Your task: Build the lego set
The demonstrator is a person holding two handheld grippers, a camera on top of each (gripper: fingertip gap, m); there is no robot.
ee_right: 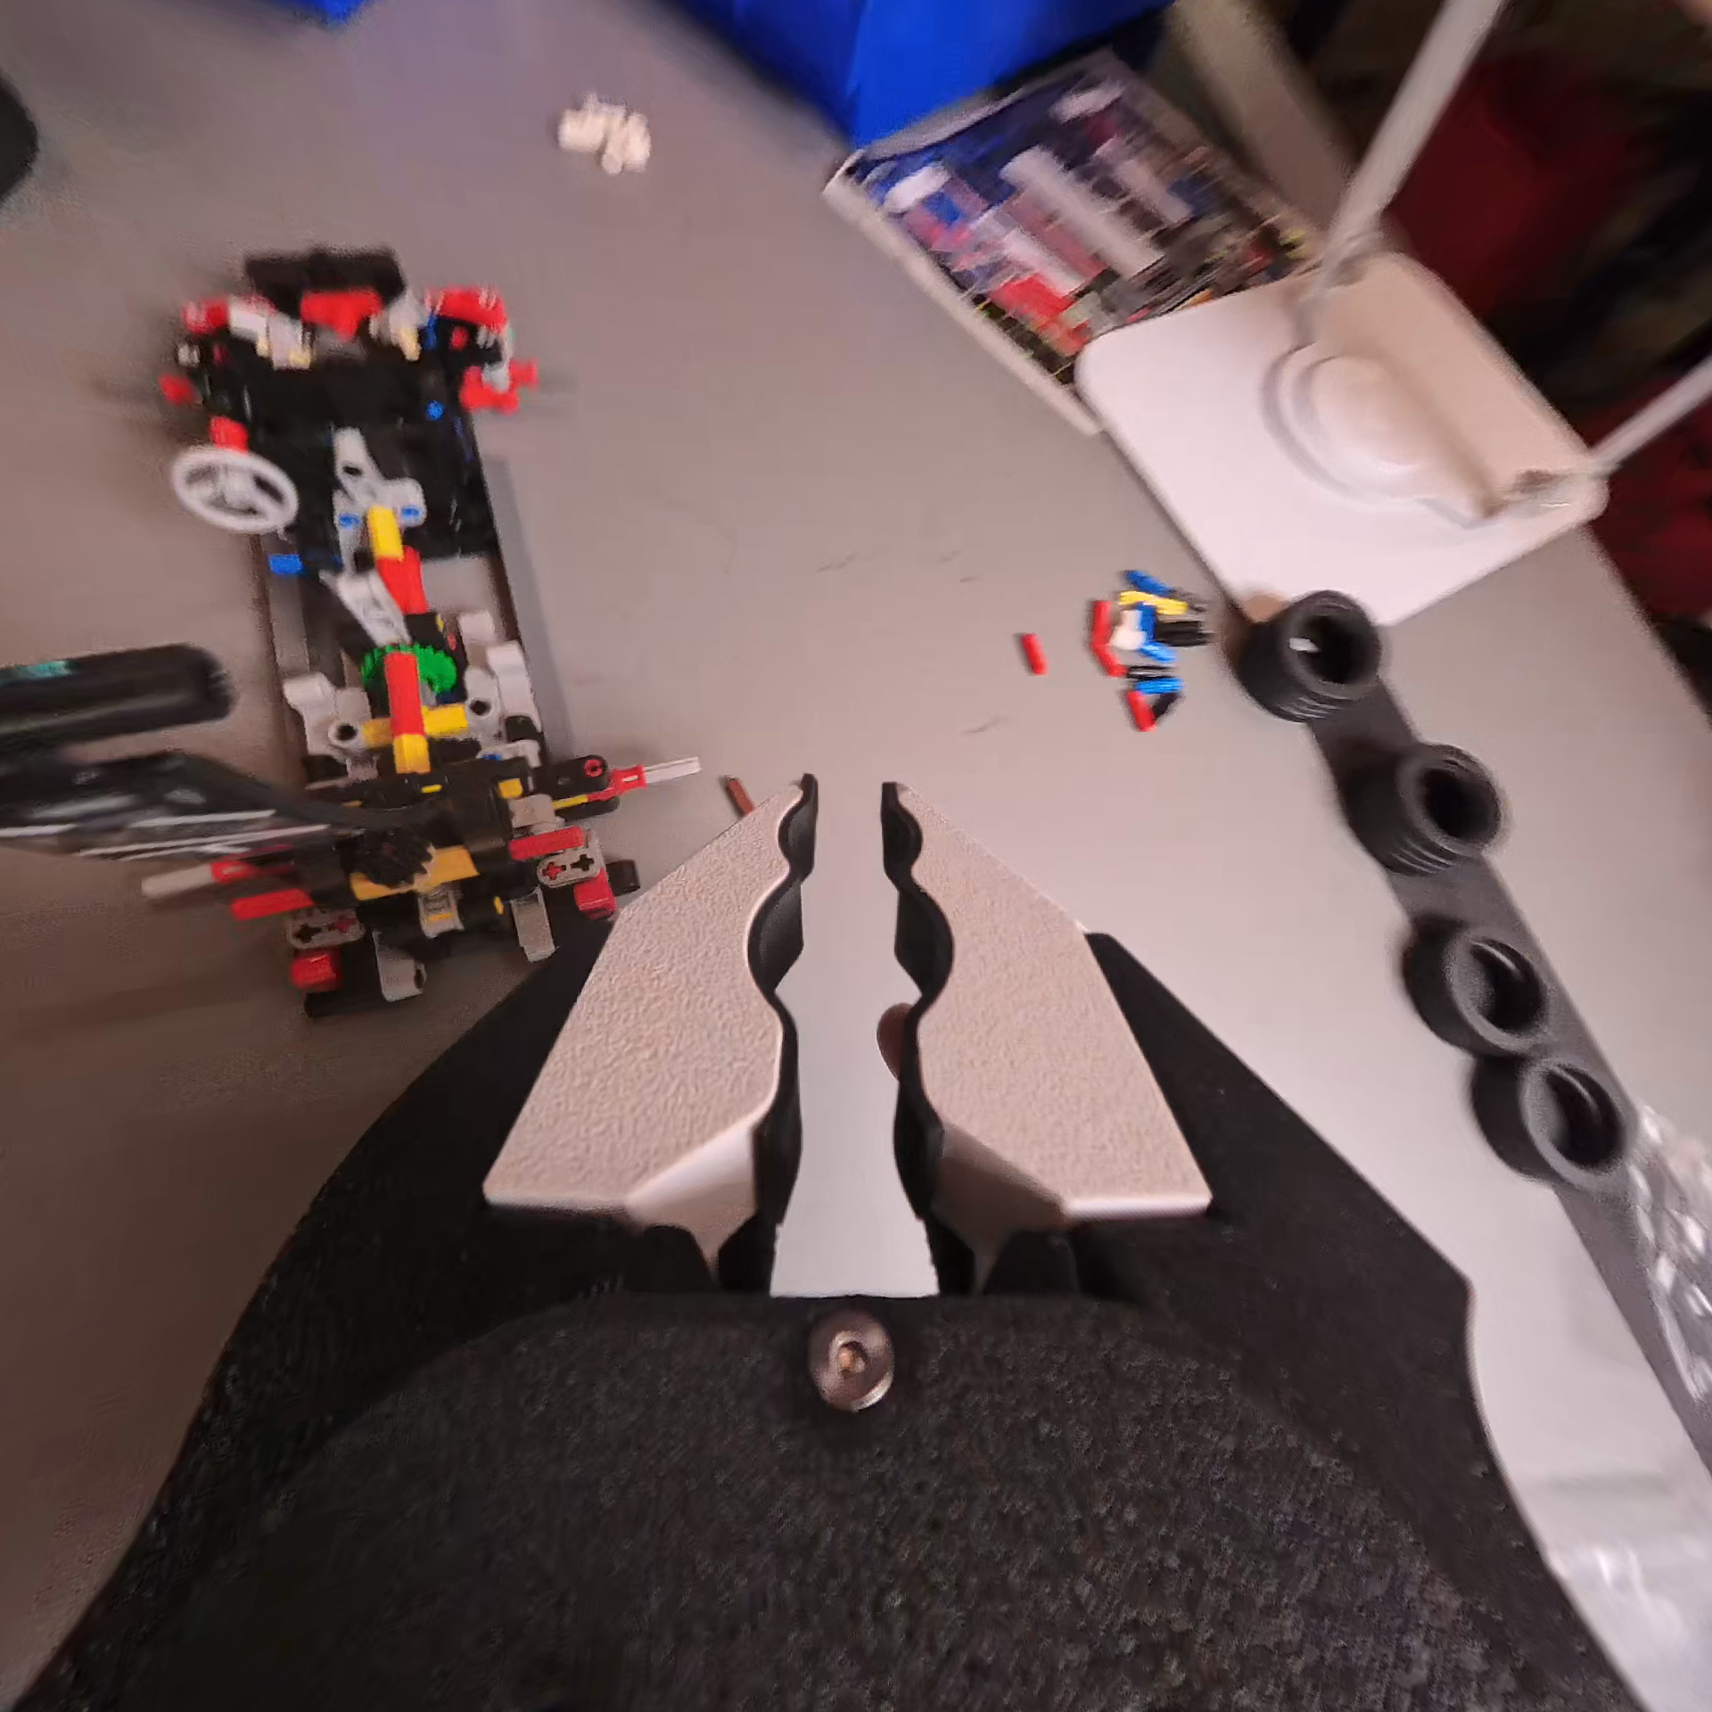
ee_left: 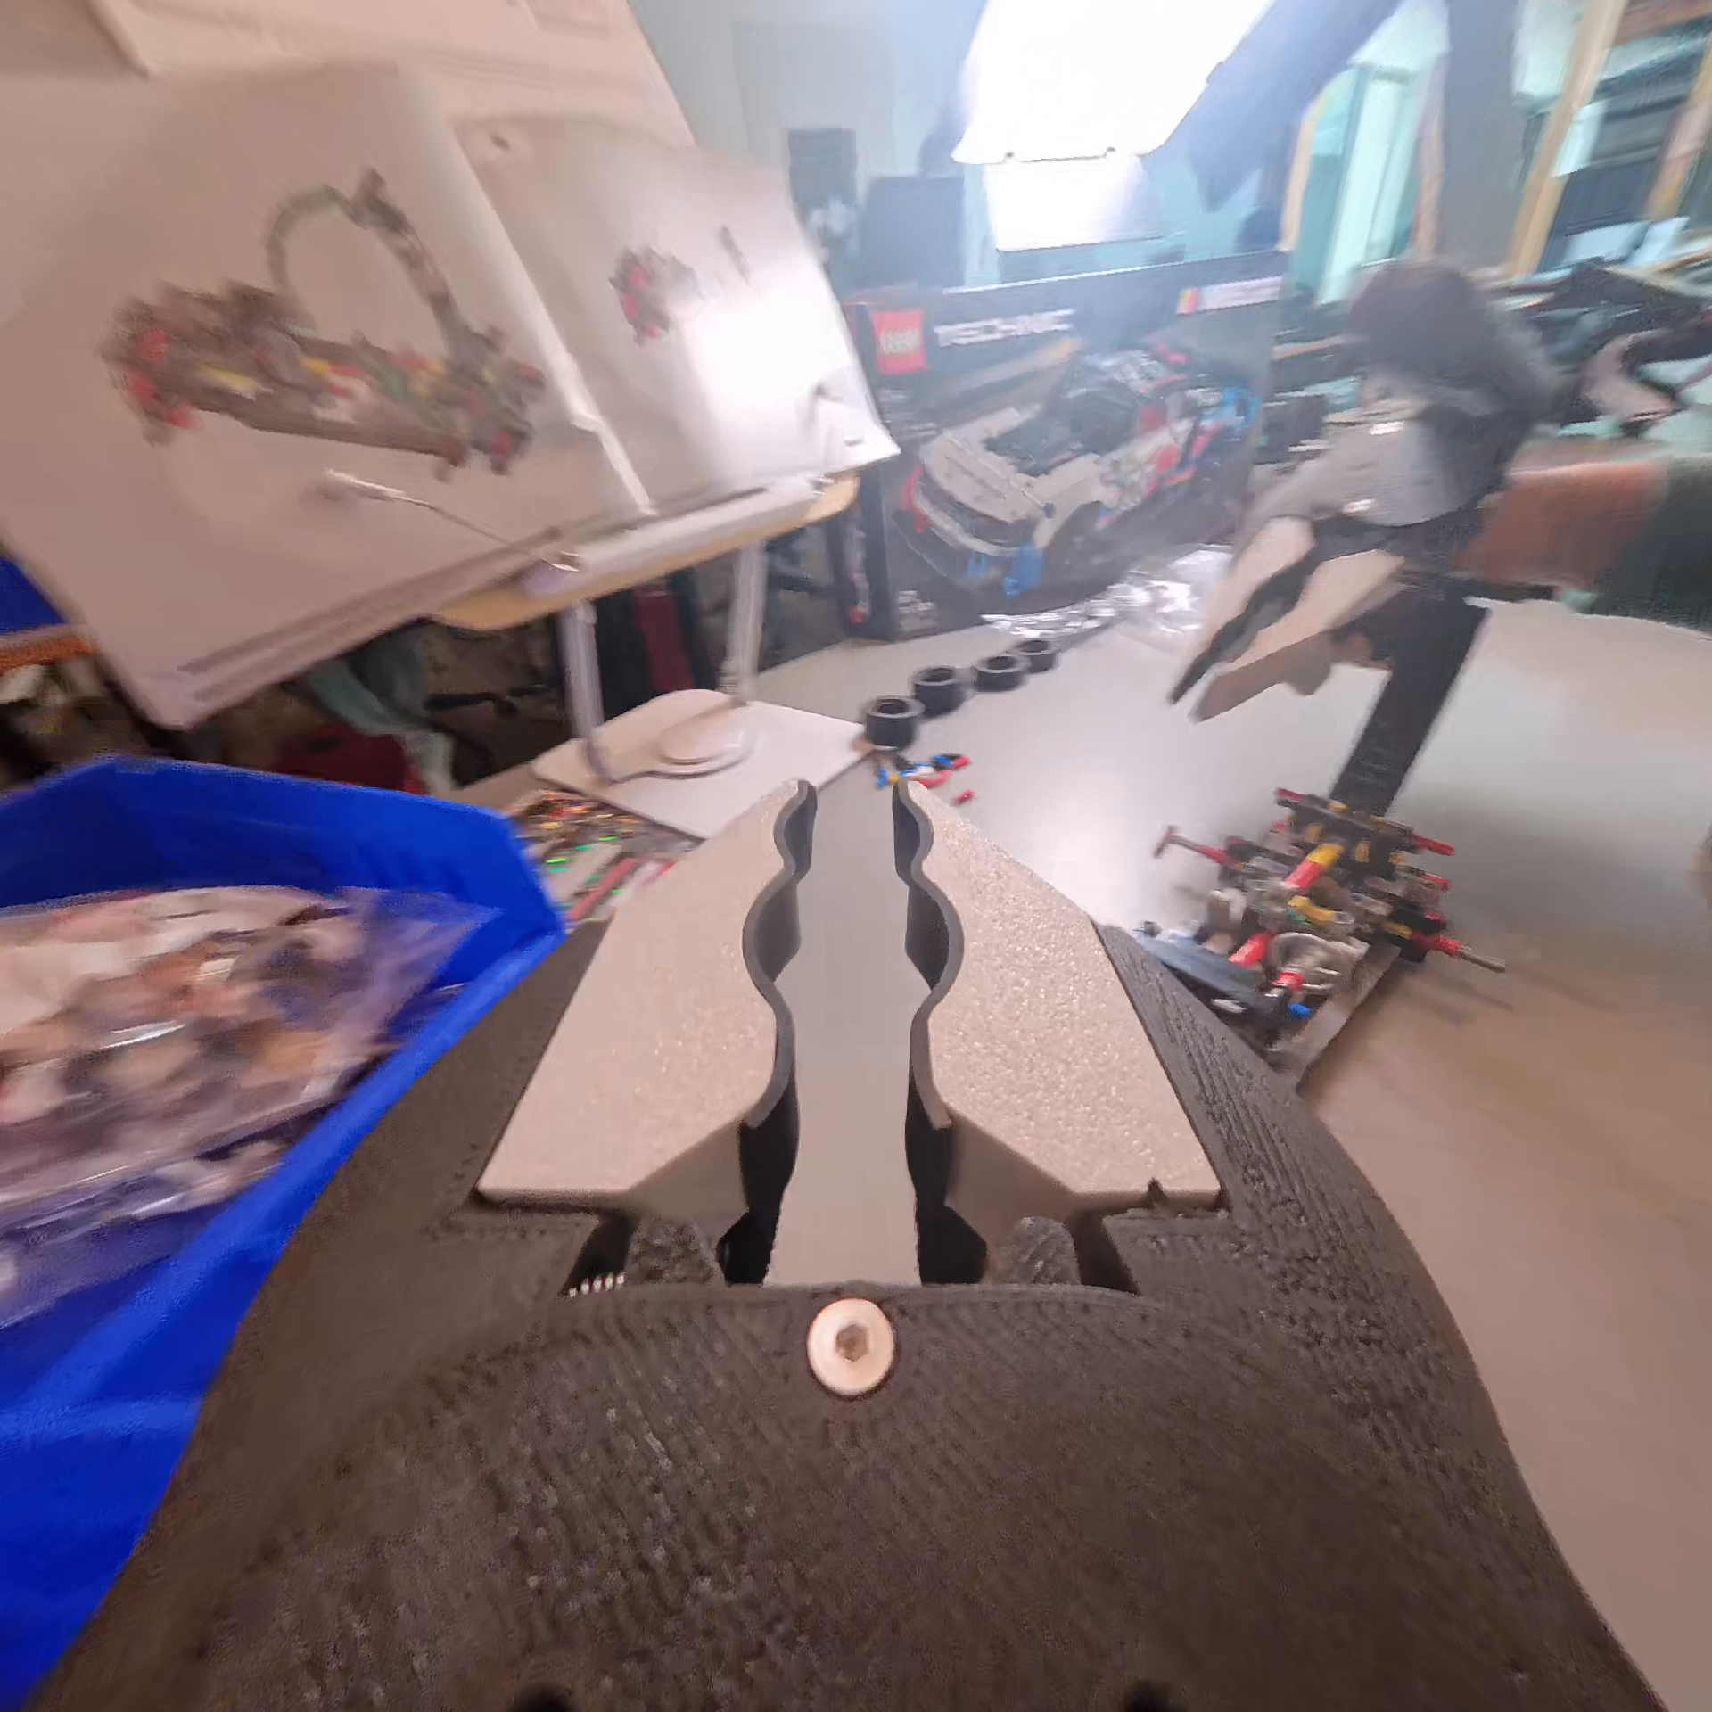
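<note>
The half-built lego chassis (ee_right: 398, 648), black with red, yellow and grey parts, lies on the grey table at the left of the right wrist view. It also shows in the left wrist view (ee_left: 1315, 908) at the right. My left gripper (ee_left: 854, 797) is open and empty, held above the table beside the blue bin. My right gripper (ee_right: 849, 795) is open and empty, above the table right of the chassis; it also shows in the left wrist view (ee_left: 1195, 690), raised in the air. A small pile of loose pieces (ee_right: 1144, 644) lies ahead of it. Several black tyres (ee_right: 1445, 815) stand in a row.
A blue bin (ee_left: 278, 852) with bagged parts sits at the left. An instruction booklet (ee_left: 306, 371) rests on a white stand (ee_right: 1334, 435). The set's box (ee_left: 1065, 435) stands at the back. A sticker sheet (ee_right: 1075, 222) and white pieces (ee_right: 607, 134) lie on the table. There is about 30 cm between the tips of the two grippers.
</note>
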